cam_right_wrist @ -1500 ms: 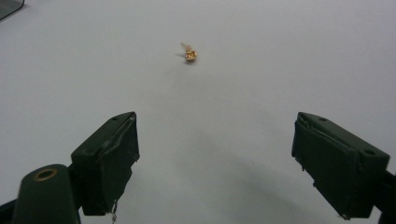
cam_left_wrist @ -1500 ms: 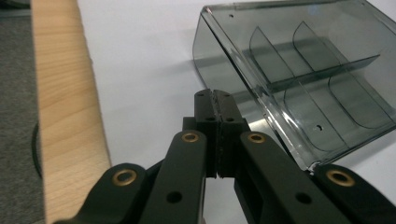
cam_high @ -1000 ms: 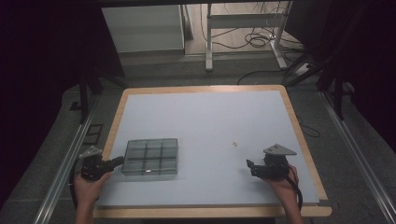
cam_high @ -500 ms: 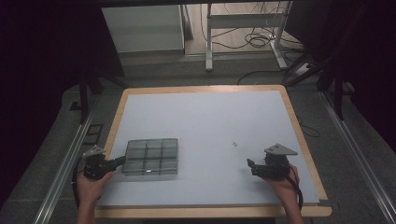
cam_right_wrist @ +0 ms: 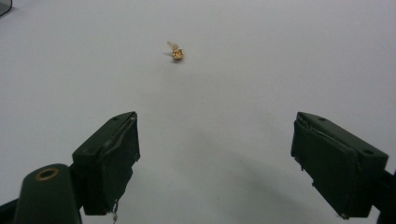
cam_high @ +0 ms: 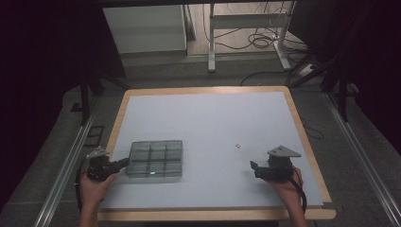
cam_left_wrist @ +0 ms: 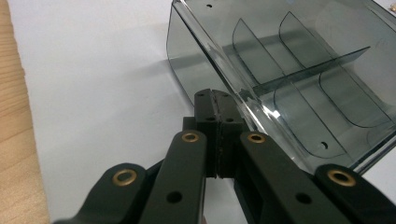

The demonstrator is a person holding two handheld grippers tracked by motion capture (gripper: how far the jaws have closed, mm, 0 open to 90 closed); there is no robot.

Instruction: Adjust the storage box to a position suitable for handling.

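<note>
Dark floor, cables and a metal frame lie beyond a wood-edged desk (cam_high: pixel 118 123) with a pale grey top. Near its front left corner sits a smoky clear tray (cam_high: pixel 155 159), split into compartments. The left tool (cam_high: pixel 124 163) rests at the tray's left side, its jaws pressed together, tips right against the tray's wall (cam_left_wrist: pixel 196 70); whether they pinch the rim I cannot tell. The left hand (cam_high: pixel 94 187) holds it from the front edge. Toward the front right, the right tool (cam_high: pixel 254 169) sits in the right hand (cam_high: pixel 283 187), jaws wide apart with nothing between them. A small gold piece (cam_high: pixel 238 146) lies on the bare top ahead of those jaws, between tray and right edge, apart from both.
</note>
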